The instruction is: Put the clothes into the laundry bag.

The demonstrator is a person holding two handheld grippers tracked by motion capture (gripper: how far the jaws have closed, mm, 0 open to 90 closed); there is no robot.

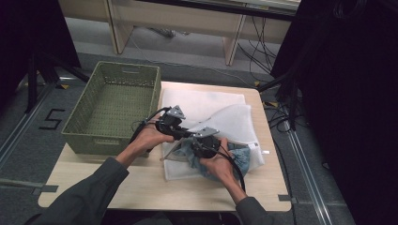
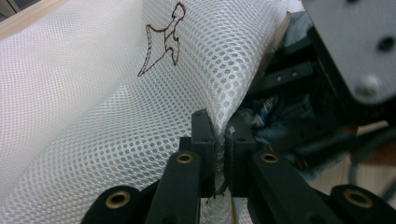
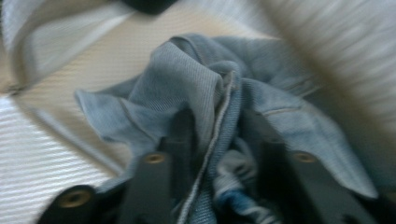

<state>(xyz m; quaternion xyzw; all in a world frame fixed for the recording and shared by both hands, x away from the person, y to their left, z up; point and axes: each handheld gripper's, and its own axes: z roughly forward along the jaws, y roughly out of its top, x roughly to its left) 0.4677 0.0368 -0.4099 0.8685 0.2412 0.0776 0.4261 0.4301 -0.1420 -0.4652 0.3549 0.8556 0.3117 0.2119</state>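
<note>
Stuffing denim into the mesh laundry bag, mid-step.

Left gripper (image 2: 217, 140): jaws pinched narrow on the rim of the mesh laundry bag (image 2: 140, 107), fabric visibly sandwiched between the pads. It holds the mouth lifted; the mesh rises up and left of the jaws in the left gripper view, with a small brown embroidered mark at top centre.

Right gripper (image 3: 219, 154): jaws part-way apart with a bunched fold of the denim garment (image 3: 210, 93) between them. That view is motion-blurred, so I can't confirm the pads are actually pressing; I read it as a loose hold, not a firm one.

Location: in the high view the denim (image 1: 234, 157) sits at centre, slightly right, at the lower right part of the bag (image 1: 225, 119), under the right gripper (image 1: 206, 145). The left gripper (image 1: 171, 124) is just up and left of it, nearly touching. The bag lies on the wooden table (image 1: 141, 187); a green basket (image 1: 112, 105) stands at left, not involved.

Key relation: the bag opening lies between the two grippers, and the bag body runs from there toward the upper right of the high view. The denim is on the right hand's side, so the right hand does the pushing, away from the person into the bag, while the left only keeps the rim up.

Risk: if the rim sags, the denim catches on the edge instead of going in.
</note>
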